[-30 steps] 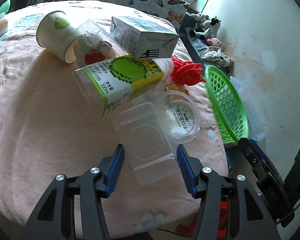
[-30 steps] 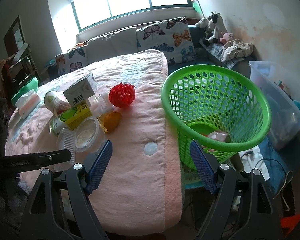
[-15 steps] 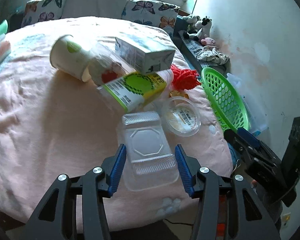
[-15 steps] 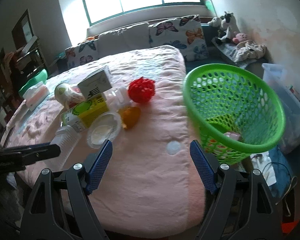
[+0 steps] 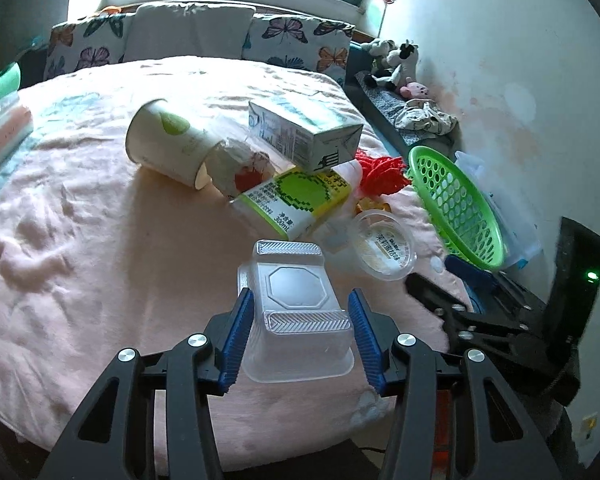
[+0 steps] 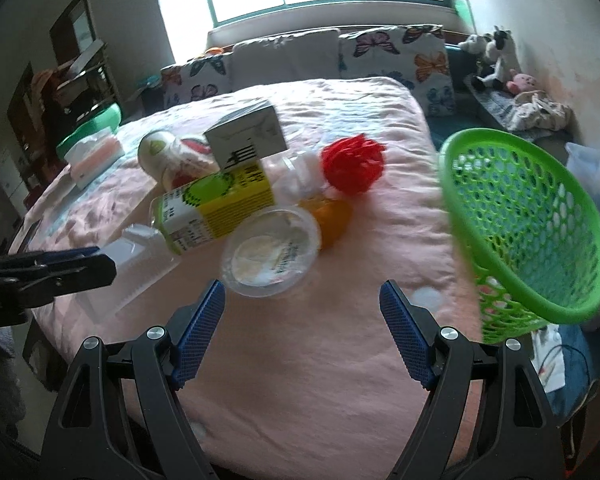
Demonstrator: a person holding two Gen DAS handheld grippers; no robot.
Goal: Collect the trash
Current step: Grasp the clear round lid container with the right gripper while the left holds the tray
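Now the clear tray [image 5: 298,312] is sitting upside down between the blue pads [image 5: 237,336] of the left gripper [image 5: 300,336], low in the middle of the left wrist frame. The jaws have just been closing, and they are pressing on both sides of the tray, so the gripper is holding it. In the right wrist frame the same tray [image 6: 136,258] is showing at the left edge, partly hidden behind the left gripper [image 6: 60,268].

Just above the tray, a bottle [image 5: 296,200] with a yellow and green label is lying on its side on the pink blanket [image 5: 80,260]. A round clear lid [image 5: 386,246] is lying to its right. Above these, a paper cup [image 5: 164,144] and a carton [image 5: 304,136] are lying, and a red ball [image 5: 380,170] is lying beside the carton.

At the right of both frames a green basket [image 6: 528,220] is standing beside the bed edge.

The right gripper [image 6: 302,330] is hanging over the blanket with its jaws wide apart and nothing between them; the lid [image 6: 270,250] is lying just above its left pad.
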